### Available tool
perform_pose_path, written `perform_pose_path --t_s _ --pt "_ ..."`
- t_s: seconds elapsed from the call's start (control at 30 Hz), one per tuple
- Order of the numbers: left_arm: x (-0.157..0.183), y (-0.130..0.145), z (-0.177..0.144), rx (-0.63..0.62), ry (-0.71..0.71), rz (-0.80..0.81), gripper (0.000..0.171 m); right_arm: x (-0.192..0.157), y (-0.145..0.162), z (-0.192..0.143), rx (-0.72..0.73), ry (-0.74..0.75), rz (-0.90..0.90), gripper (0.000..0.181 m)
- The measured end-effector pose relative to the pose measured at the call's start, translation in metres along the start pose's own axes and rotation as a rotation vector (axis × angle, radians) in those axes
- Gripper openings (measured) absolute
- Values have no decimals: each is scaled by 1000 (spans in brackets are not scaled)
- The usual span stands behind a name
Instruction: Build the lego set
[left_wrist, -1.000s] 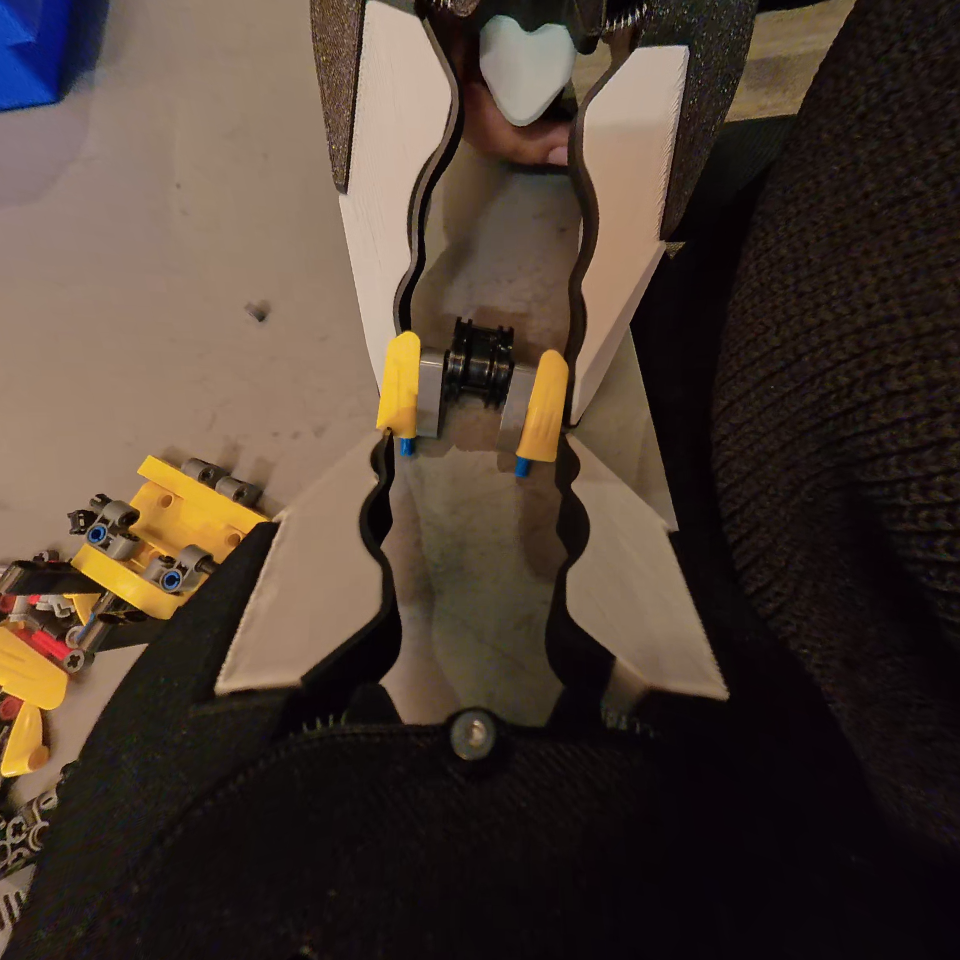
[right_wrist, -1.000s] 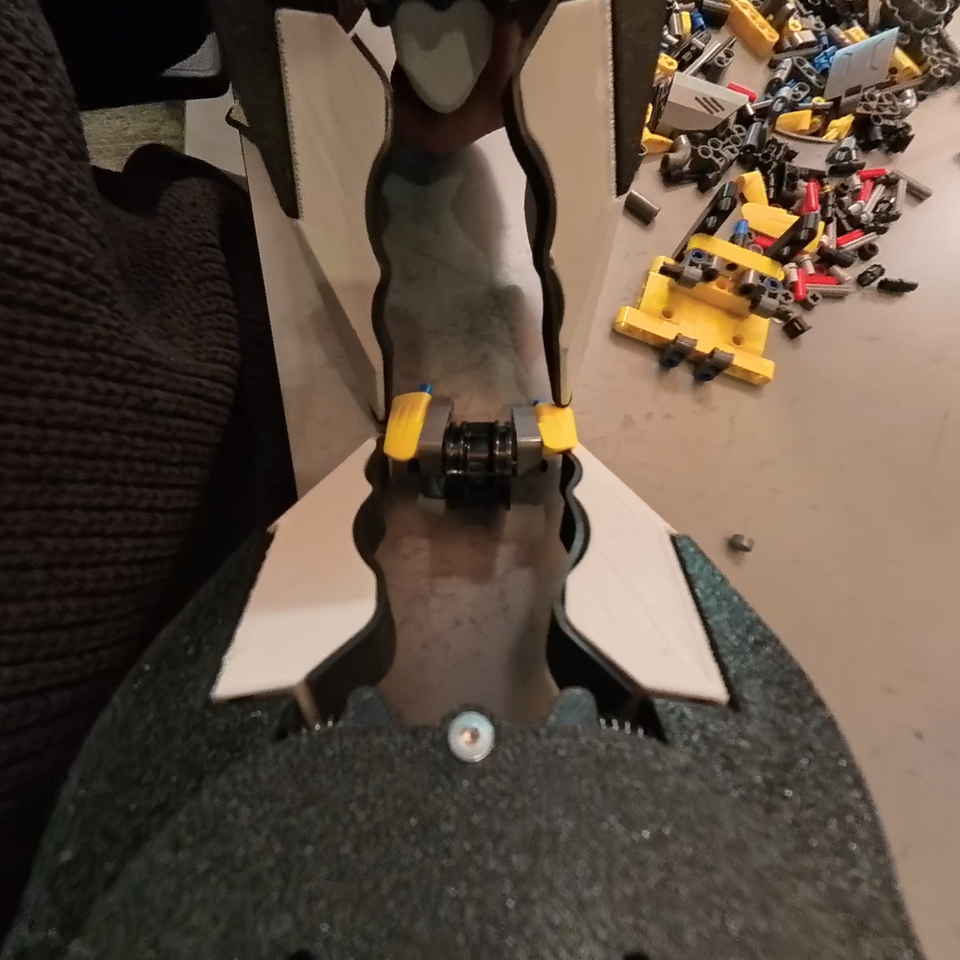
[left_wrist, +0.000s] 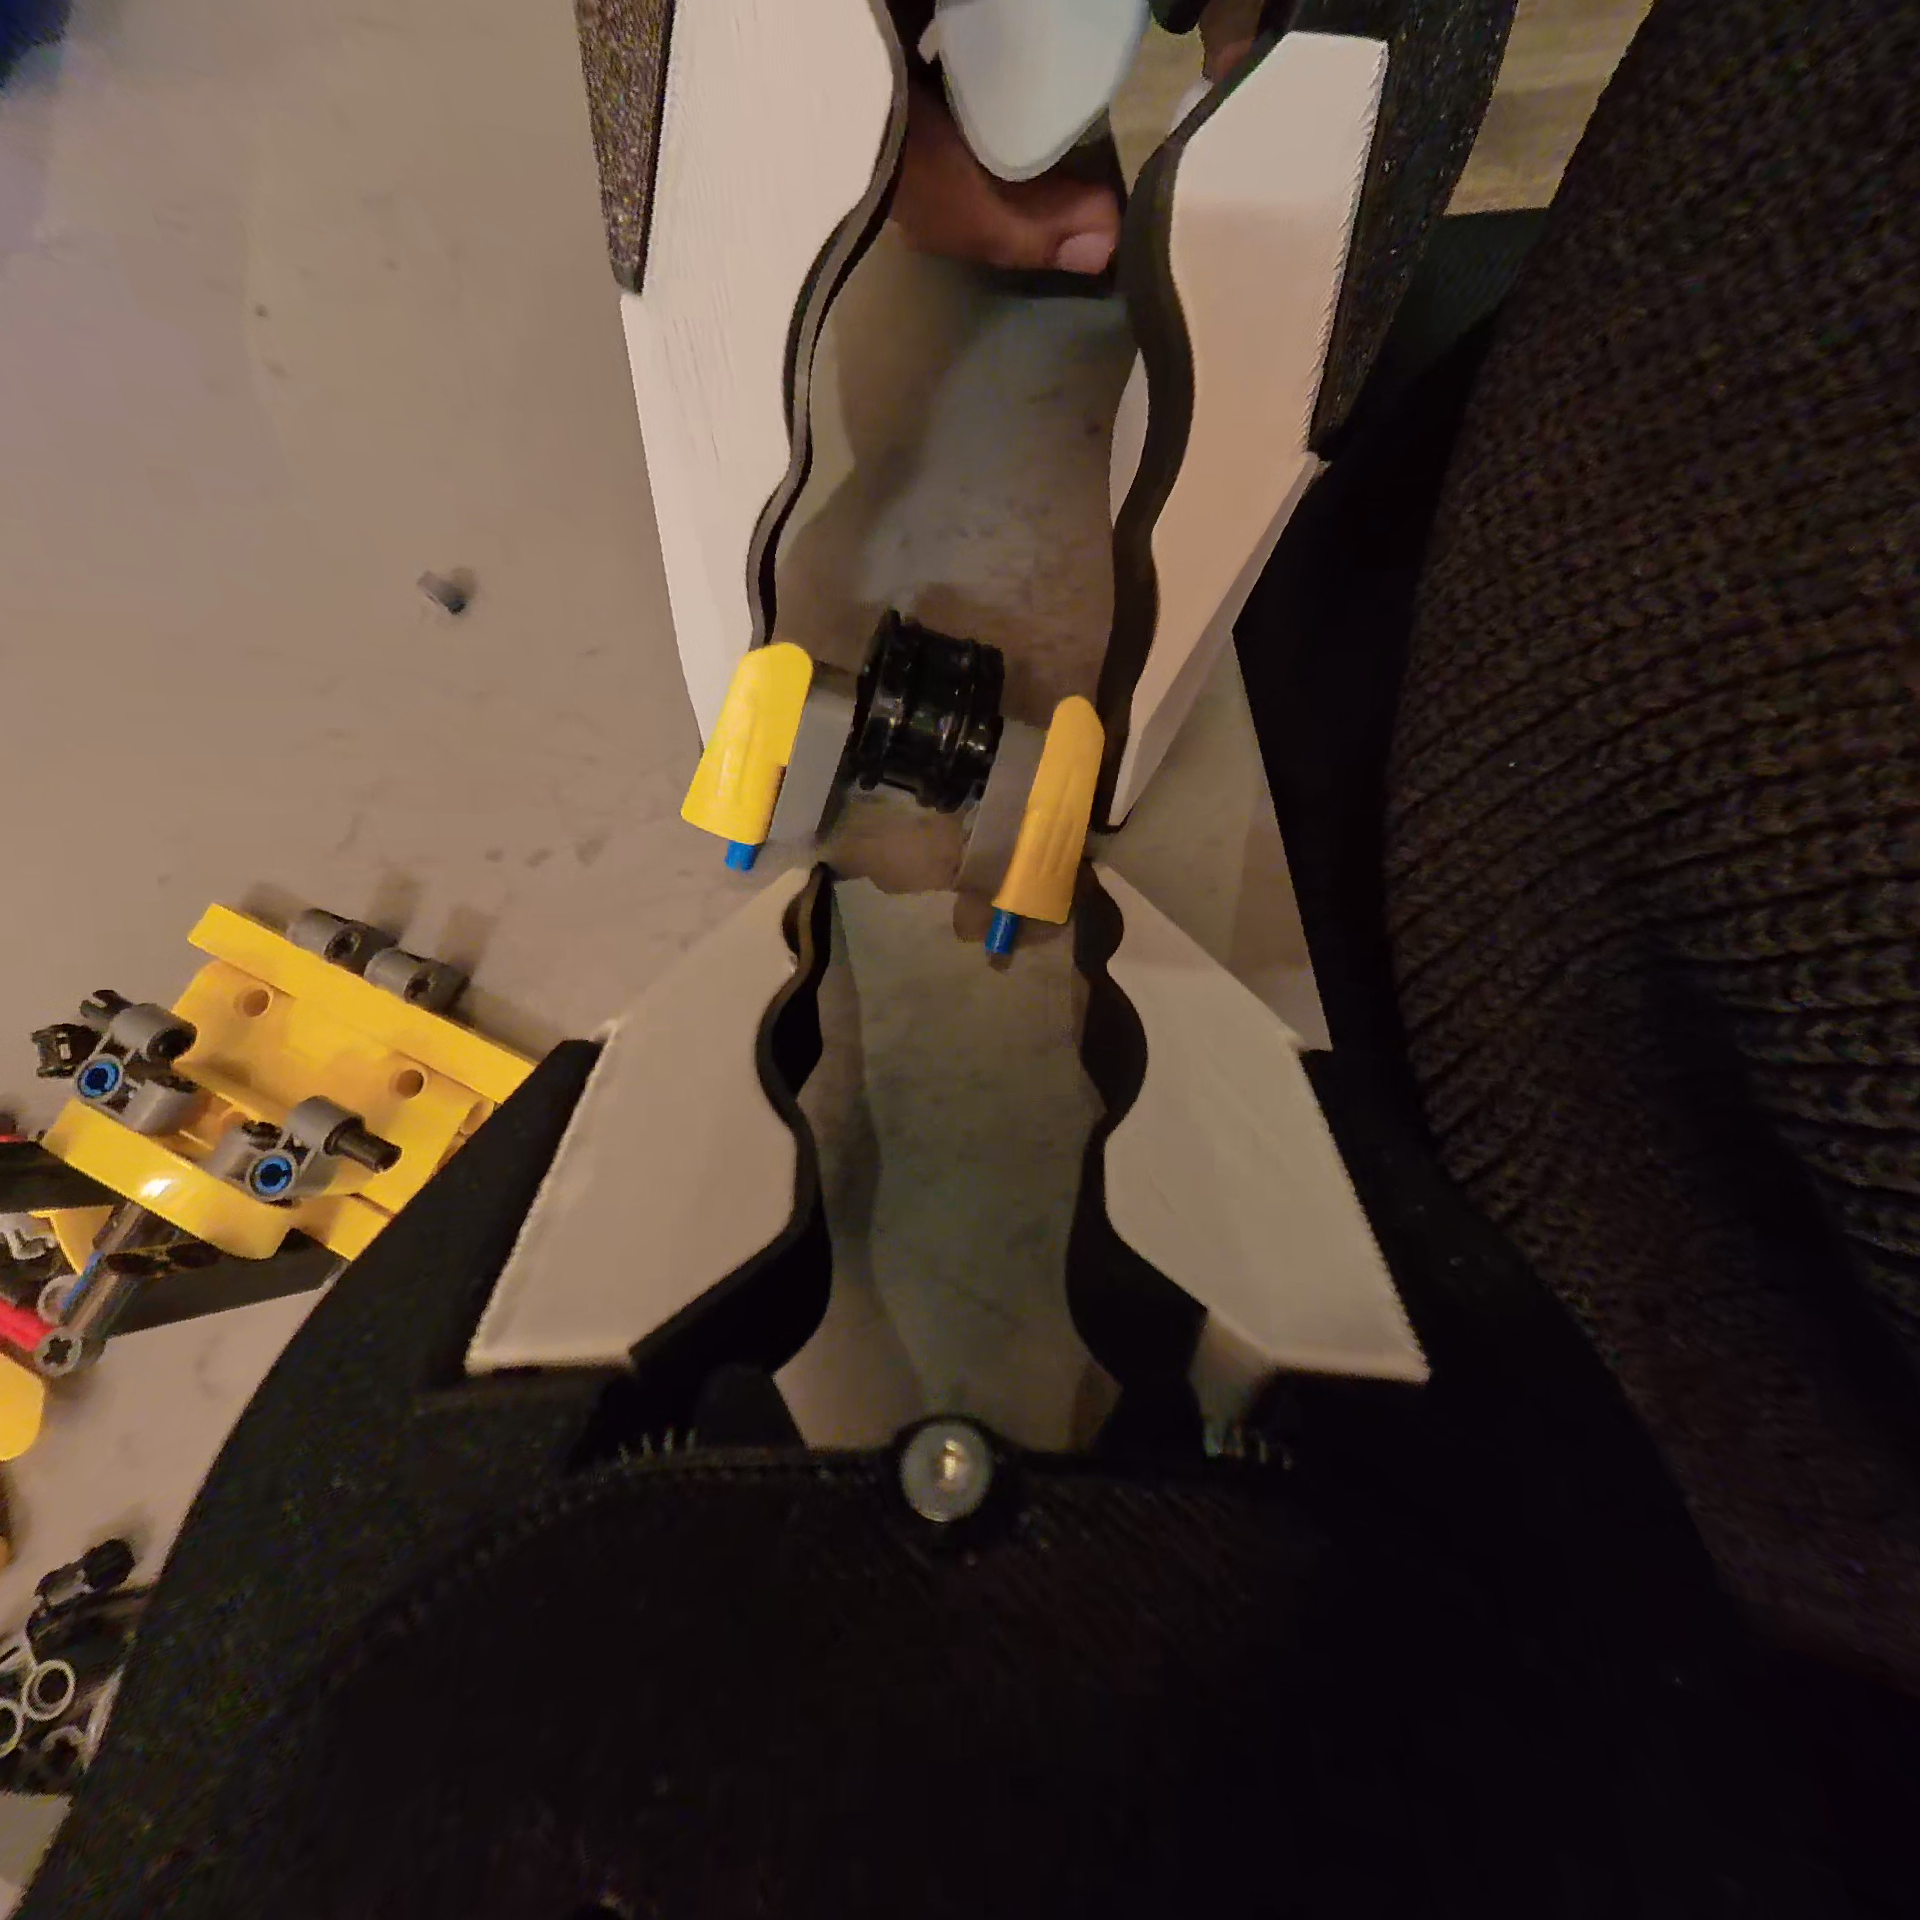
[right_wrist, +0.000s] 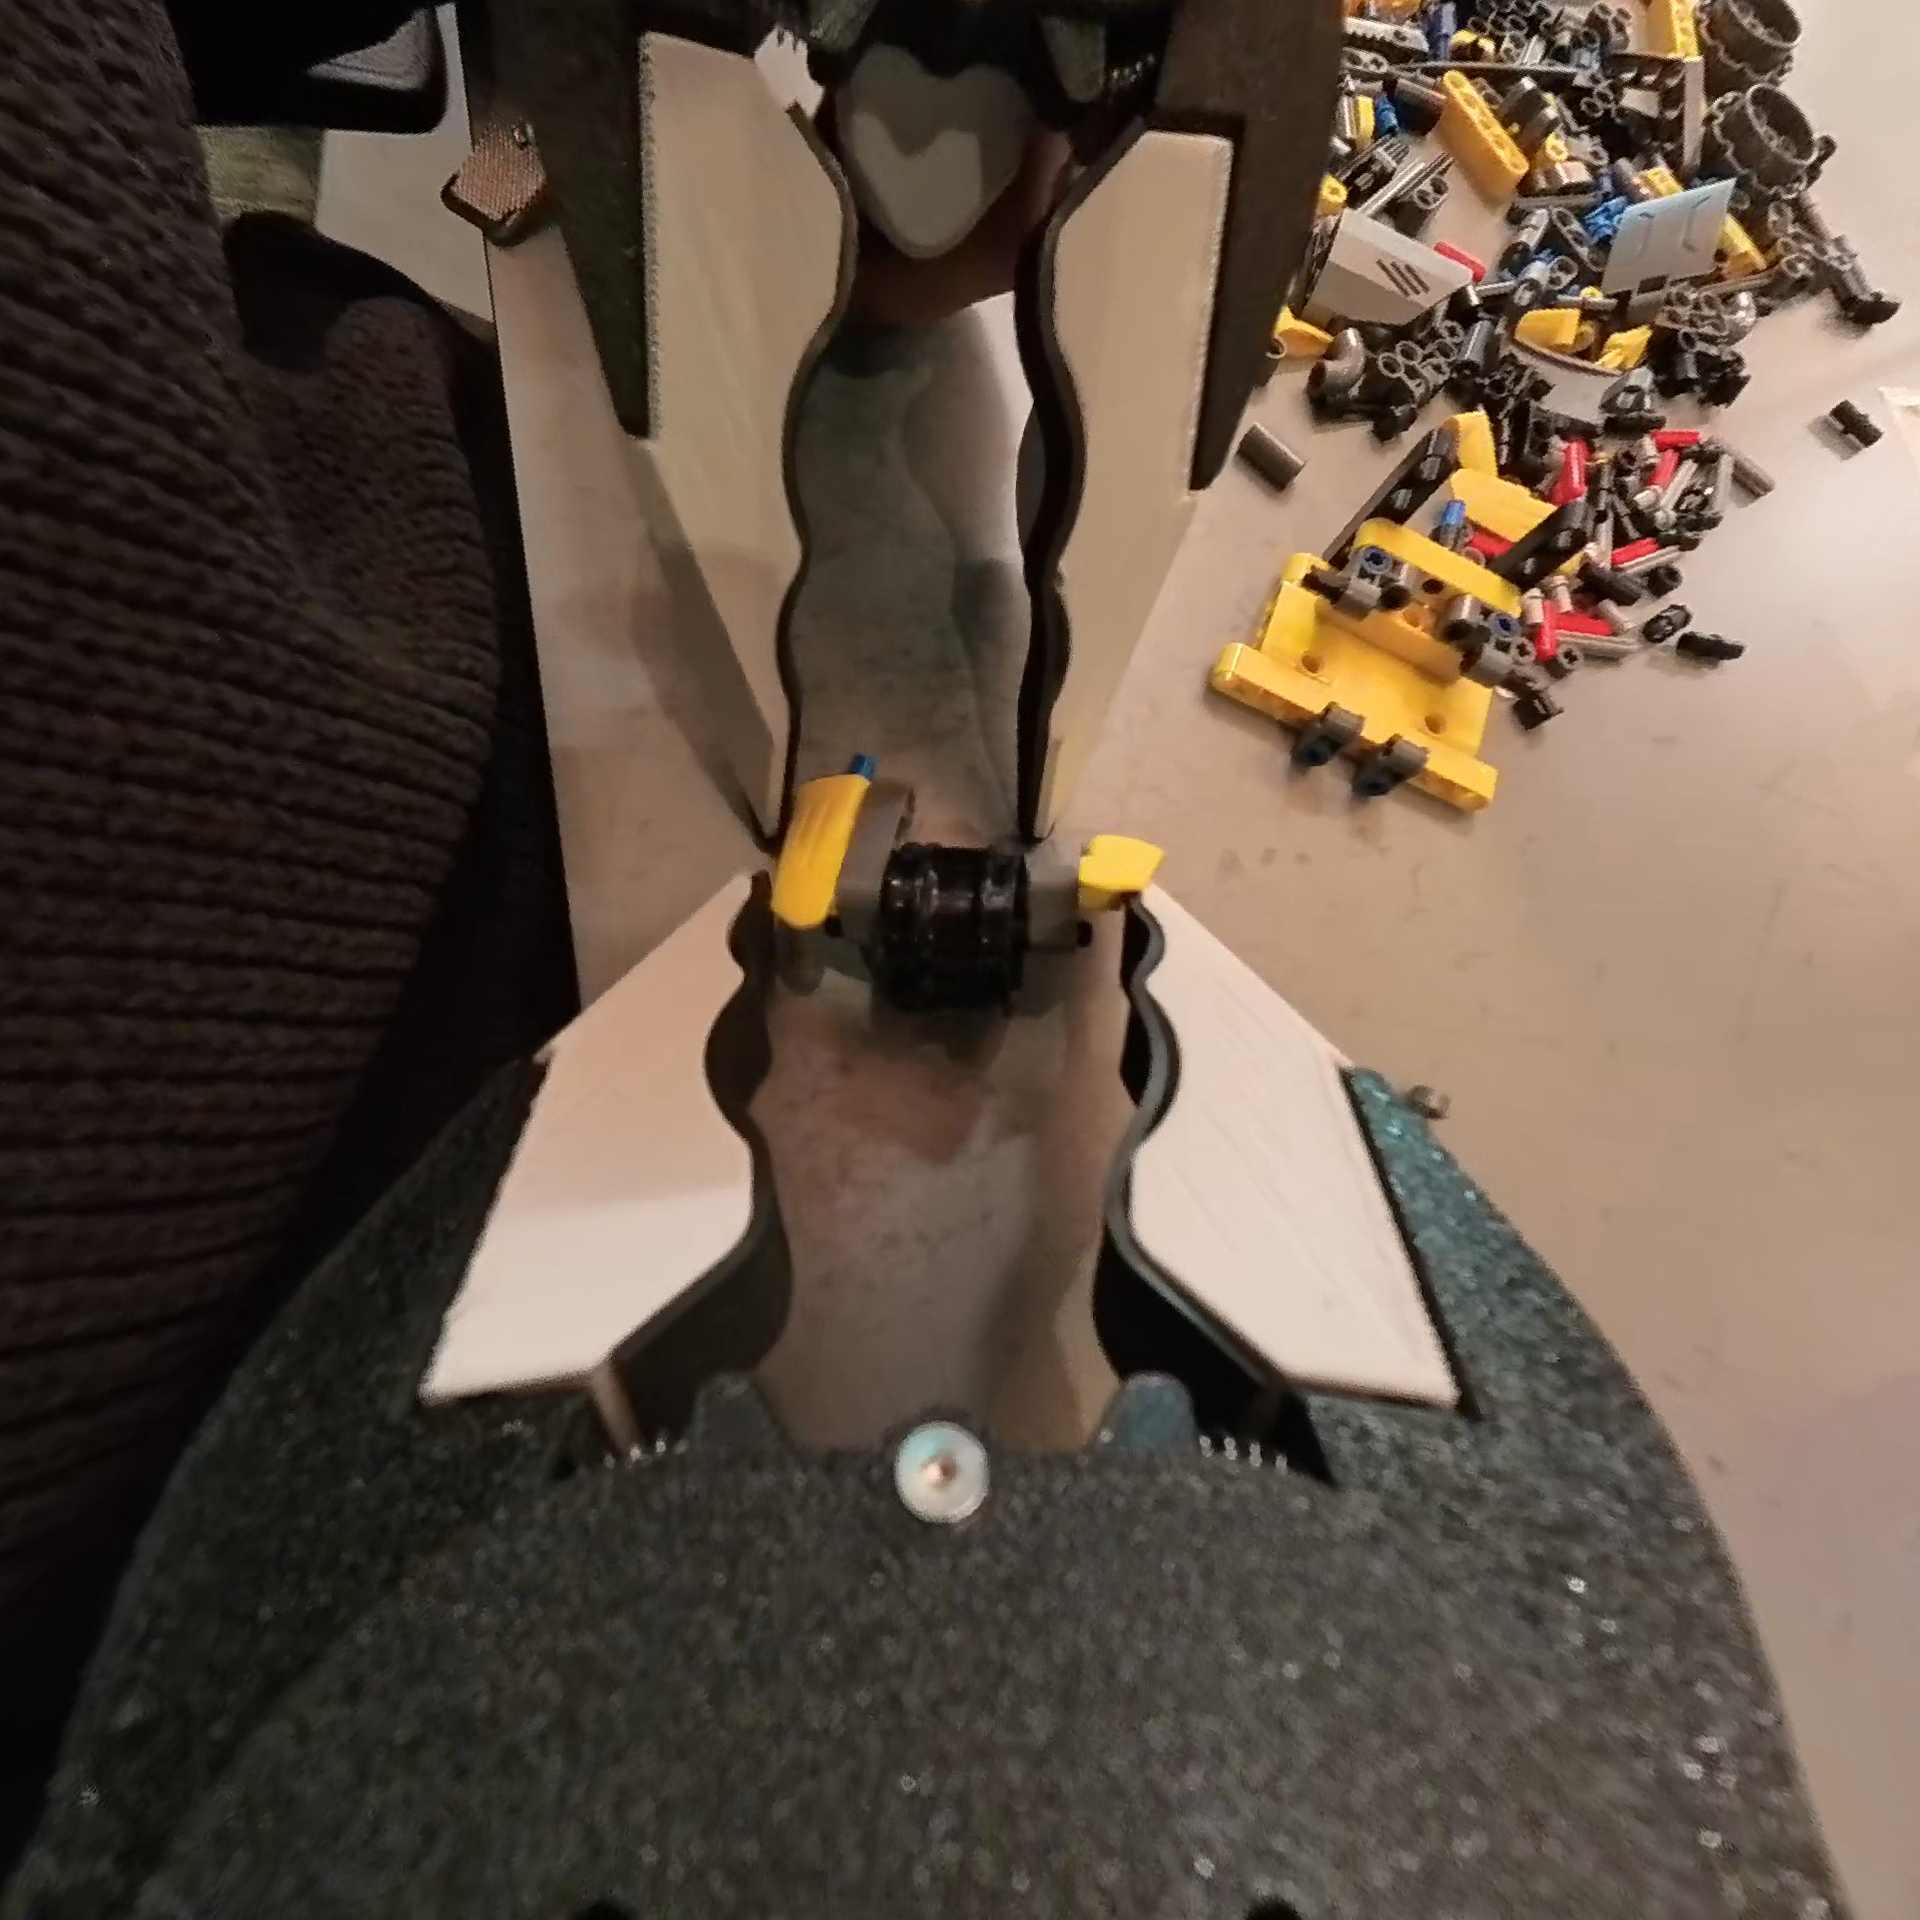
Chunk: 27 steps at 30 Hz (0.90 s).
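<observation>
The left gripper (left_wrist: 951, 878) and the right gripper (right_wrist: 940, 899) meet tip to tip above a pale table (left_wrist: 260, 416), with a small wheel assembly (left_wrist: 925, 717) between them. The assembly is a black hub with a grey block and a yellow cap on each end, and short blue pins poke out of the caps. The right gripper's jaws are drawn in narrow and press on the two yellow caps, so it is holding the piece. The left gripper's jaws are equally narrow, with their tips at the assembly's edge. One yellow cap sits outside one of its fingers, and I cannot tell whether it is clamping. In the left wrist view, a person's thumb (left_wrist: 1018, 218) shows at 12 o'clock behind the right gripper. A loose grey bit (left_wrist: 447, 592) lies on the table at 10 o'clock, and a partly built yellow frame (left_wrist: 291, 1101) lies at 8 o'clock. Dark knitted fabric (left_wrist: 1662, 727) fills the 3 o'clock side. In the right wrist view, the yellow frame sits at 2 o'clock, with a heap of loose building parts (right_wrist: 1558, 260) beyond it at 1 o'clock.
</observation>
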<state>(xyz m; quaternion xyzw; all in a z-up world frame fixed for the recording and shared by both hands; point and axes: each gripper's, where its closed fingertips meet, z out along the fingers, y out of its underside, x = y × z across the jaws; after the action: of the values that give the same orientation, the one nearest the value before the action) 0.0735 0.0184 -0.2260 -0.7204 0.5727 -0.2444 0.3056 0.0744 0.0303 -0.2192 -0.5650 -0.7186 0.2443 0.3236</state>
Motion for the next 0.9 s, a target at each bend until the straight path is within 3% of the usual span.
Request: perform_pose_path --t_s 0.4,0.47,0.9 --pt "0 0 0 0 -6 4 46 0 2 -6 20 28 -42 65" --pt "-1 0 0 0 -9 4 47 4 3 -6 18 55 -42 56" --pt "-3 -1 2 0 -22 -8 48 6 1 -3 11 86 -8 57"
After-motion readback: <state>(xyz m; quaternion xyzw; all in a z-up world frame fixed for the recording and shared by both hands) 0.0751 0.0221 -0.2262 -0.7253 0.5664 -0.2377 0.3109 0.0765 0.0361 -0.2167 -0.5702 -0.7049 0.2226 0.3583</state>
